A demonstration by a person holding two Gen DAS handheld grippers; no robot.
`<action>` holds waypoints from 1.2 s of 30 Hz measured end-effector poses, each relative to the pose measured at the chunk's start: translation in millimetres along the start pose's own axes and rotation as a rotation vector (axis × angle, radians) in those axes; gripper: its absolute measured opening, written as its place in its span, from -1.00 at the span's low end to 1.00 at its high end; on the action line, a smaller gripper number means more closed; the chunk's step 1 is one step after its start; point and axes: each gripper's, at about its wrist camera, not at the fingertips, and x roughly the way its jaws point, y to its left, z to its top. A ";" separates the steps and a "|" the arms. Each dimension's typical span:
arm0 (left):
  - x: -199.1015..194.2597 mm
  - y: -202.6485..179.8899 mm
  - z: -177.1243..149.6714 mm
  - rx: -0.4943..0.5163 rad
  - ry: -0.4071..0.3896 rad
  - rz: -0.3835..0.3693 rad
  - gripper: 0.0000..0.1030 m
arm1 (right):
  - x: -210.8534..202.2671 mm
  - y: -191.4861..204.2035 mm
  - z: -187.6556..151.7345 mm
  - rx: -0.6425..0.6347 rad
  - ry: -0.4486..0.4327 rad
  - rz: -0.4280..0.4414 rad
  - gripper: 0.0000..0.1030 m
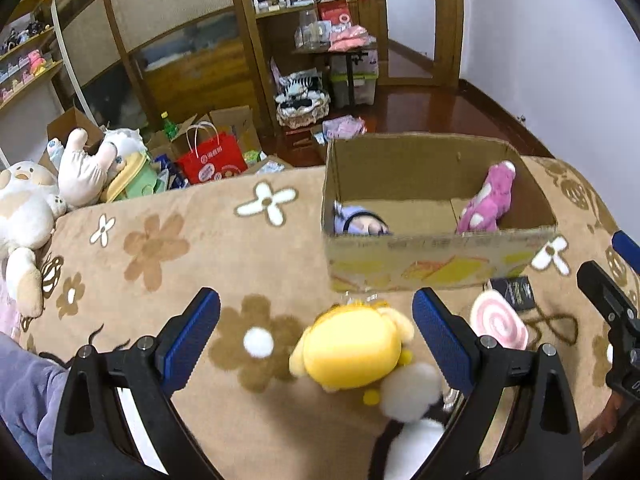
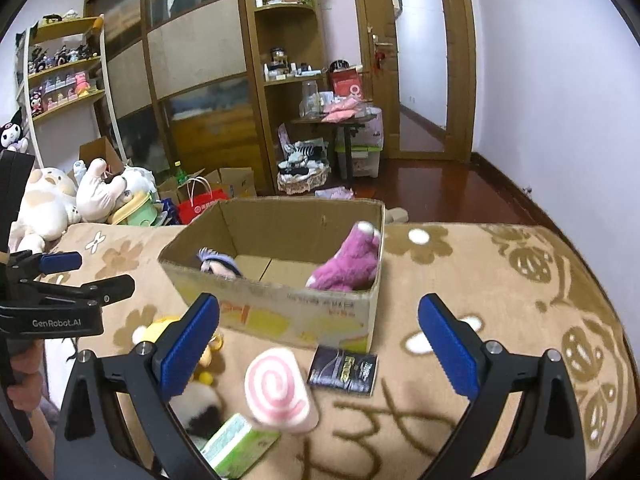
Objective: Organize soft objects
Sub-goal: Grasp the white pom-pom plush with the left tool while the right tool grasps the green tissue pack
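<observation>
A cardboard box [image 1: 432,264] [image 2: 280,316] stands on the flowered blanket. Inside lie a pink plush [image 1: 490,200] [image 2: 348,262] and a lilac-hooded doll [image 1: 360,222] [image 2: 218,264]. My left gripper [image 1: 316,340] is open, its fingers on either side of a yellow plush [image 1: 352,346] [image 2: 208,350] lying on the blanket. A black-and-white panda plush [image 1: 412,408] [image 2: 200,408] lies just behind it. My right gripper [image 2: 318,344] is open above a pink swirl roll plush [image 2: 278,394] [image 1: 500,324].
A black packet [image 2: 344,370] [image 1: 514,292] lies in front of the box. A green tissue pack [image 2: 236,444] lies near the panda. Large plush toys [image 1: 28,216] [image 2: 52,204] sit at the blanket's left end. A red bag [image 1: 212,162], boxes and shelves stand beyond.
</observation>
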 end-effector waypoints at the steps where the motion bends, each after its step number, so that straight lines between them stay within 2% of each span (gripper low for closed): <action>1: -0.4 0.1 -2.7 0.000 0.010 -0.003 0.86 | -0.9 0.4 -2.7 0.003 0.008 0.005 1.00; 8: 4.4 -2.1 -17.9 0.010 0.087 -0.013 0.86 | -4.3 4.2 -16.3 0.006 0.061 -0.002 1.00; 15: 21.4 -7.2 -28.1 0.010 0.185 -0.065 0.86 | 7.0 7.5 -33.7 0.020 0.153 0.015 1.00; 26: 42.7 -18.3 -40.8 0.008 0.291 -0.095 0.86 | 26.7 19.0 -55.6 -0.001 0.257 0.033 1.00; 36: 61.1 -28.4 -51.0 -0.010 0.370 -0.131 0.86 | 34.9 25.1 -67.6 -0.021 0.313 0.032 1.00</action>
